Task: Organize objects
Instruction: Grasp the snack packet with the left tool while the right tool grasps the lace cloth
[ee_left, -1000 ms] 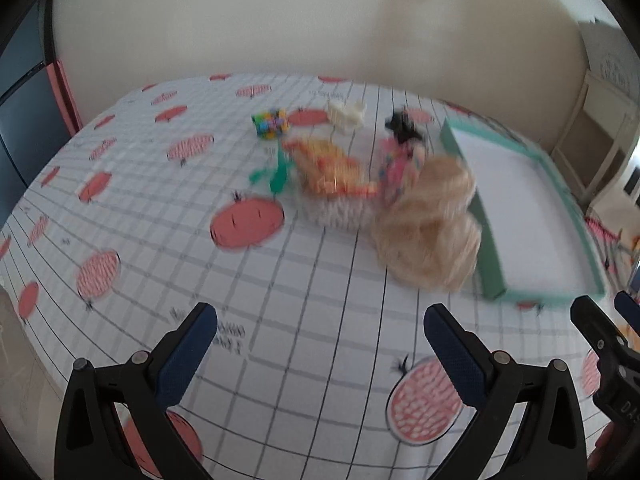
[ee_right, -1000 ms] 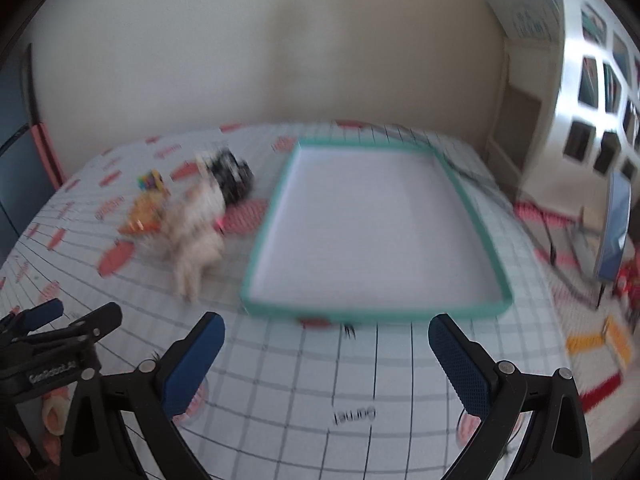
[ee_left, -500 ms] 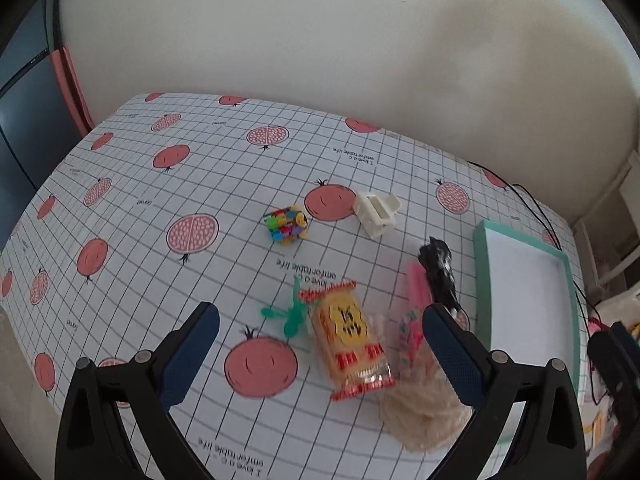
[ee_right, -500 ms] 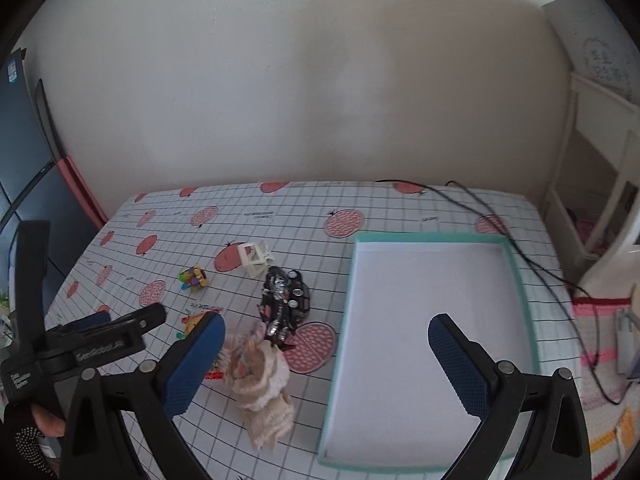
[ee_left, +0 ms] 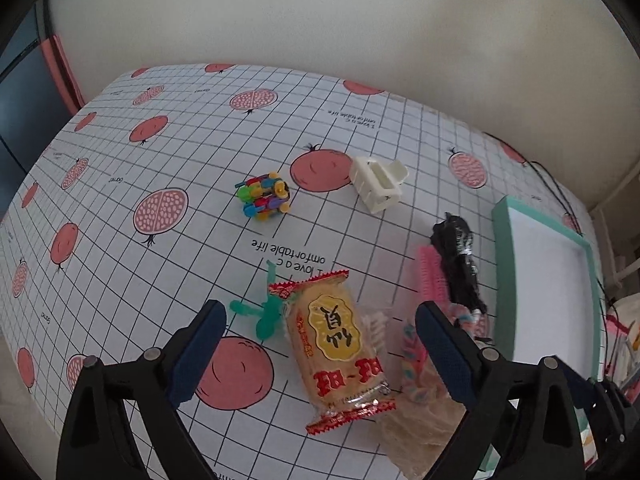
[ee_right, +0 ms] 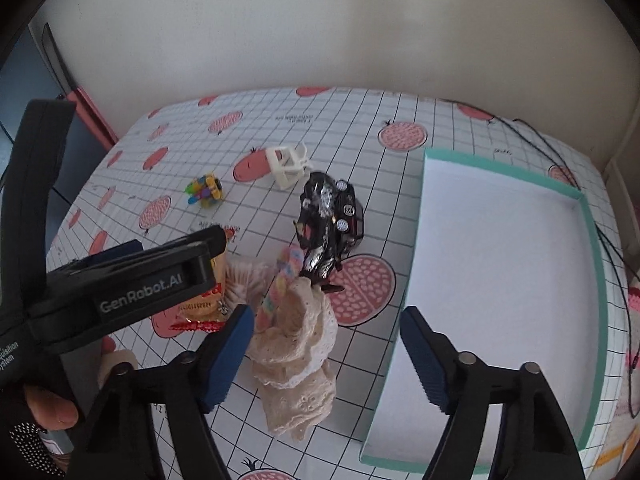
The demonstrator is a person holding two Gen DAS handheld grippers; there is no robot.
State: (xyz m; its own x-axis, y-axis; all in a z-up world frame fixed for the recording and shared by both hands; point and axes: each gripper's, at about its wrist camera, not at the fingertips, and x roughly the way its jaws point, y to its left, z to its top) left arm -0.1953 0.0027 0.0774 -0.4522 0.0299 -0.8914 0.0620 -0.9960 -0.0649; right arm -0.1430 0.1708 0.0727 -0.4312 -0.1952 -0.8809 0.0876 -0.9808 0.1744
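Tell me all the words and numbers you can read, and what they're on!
"GenRobot.AI": side of the left gripper.
"I love a comfortable life": printed on the tablecloth, seen upside down.
Snack packet: Chinese characters, not readable for me.
Toy car: round stickers, too small.

A snack packet lies flat beside a cream lace cloth. Nearby sit a black toy car, a white clip, a multicoloured bead toy and an empty teal-rimmed tray.
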